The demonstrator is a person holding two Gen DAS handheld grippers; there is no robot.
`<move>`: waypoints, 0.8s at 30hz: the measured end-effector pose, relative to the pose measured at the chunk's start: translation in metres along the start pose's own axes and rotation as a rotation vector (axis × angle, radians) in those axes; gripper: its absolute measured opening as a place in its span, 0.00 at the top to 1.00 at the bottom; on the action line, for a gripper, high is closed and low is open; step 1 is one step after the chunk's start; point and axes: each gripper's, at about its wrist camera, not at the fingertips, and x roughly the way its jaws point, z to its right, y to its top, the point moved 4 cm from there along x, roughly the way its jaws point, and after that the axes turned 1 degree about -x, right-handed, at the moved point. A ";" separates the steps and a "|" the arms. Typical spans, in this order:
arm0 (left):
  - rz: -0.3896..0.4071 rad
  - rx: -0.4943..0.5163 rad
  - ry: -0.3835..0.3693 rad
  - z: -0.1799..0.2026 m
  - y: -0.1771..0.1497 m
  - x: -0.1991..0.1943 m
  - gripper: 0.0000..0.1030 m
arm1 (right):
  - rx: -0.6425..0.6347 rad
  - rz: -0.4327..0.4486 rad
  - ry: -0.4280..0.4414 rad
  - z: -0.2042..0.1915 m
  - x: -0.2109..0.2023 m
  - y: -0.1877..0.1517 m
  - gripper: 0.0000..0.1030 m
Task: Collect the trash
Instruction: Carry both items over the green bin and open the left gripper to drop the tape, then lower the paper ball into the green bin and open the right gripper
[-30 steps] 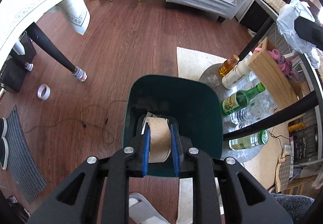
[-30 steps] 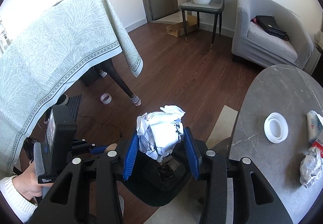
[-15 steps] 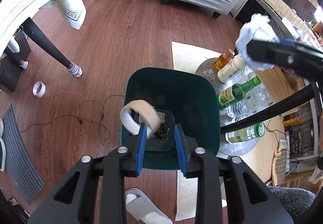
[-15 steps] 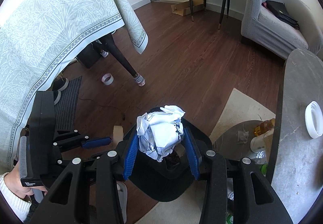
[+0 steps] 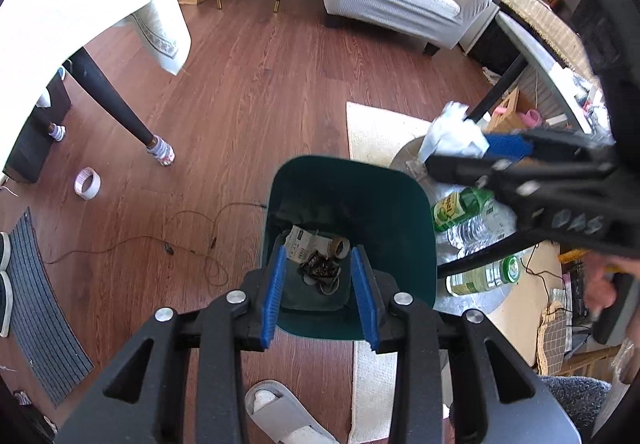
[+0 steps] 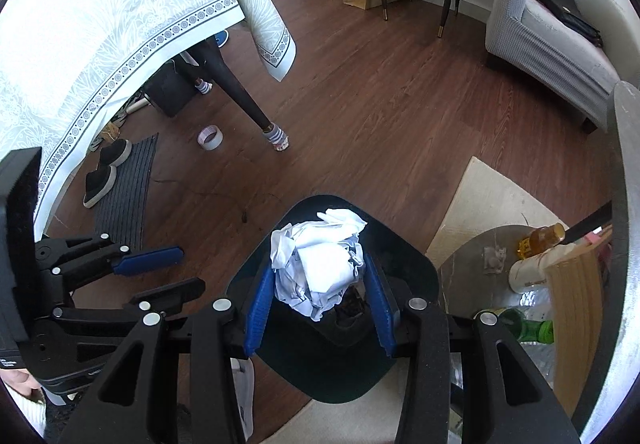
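Note:
My left gripper (image 5: 319,296) hangs open above the dark green bin (image 5: 348,167), with nothing between its blue pads. Down in the bin lie a brown tape roll (image 5: 339,246) and dark wrappers (image 5: 317,264). My right gripper (image 6: 316,280) is shut on a crumpled white paper ball (image 6: 320,264), held over the bin's (image 6: 404,260) mouth. In the left wrist view that paper ball (image 5: 452,131) sits up and to the right of the bin rim. The left gripper (image 6: 176,270) shows at the left of the right wrist view.
Green and clear bottles (image 5: 460,203) stand on a low round shelf beside the bin, under a grey tabletop (image 6: 624,203). A cream rug (image 5: 376,123), a grey slipper (image 5: 280,412), a thin cable (image 5: 192,240) and a white tape roll (image 5: 87,183) lie on the wood floor. A cloth-covered table's leg (image 6: 240,91) stands at left.
The left gripper opened and let go of the brown tape roll, which now lies in the bin. The right gripper came down over the bin with the paper ball.

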 end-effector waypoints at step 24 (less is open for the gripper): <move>0.303 0.013 -0.020 0.030 0.039 -0.095 0.87 | -0.049 -0.184 -0.032 -0.008 0.082 -0.029 0.56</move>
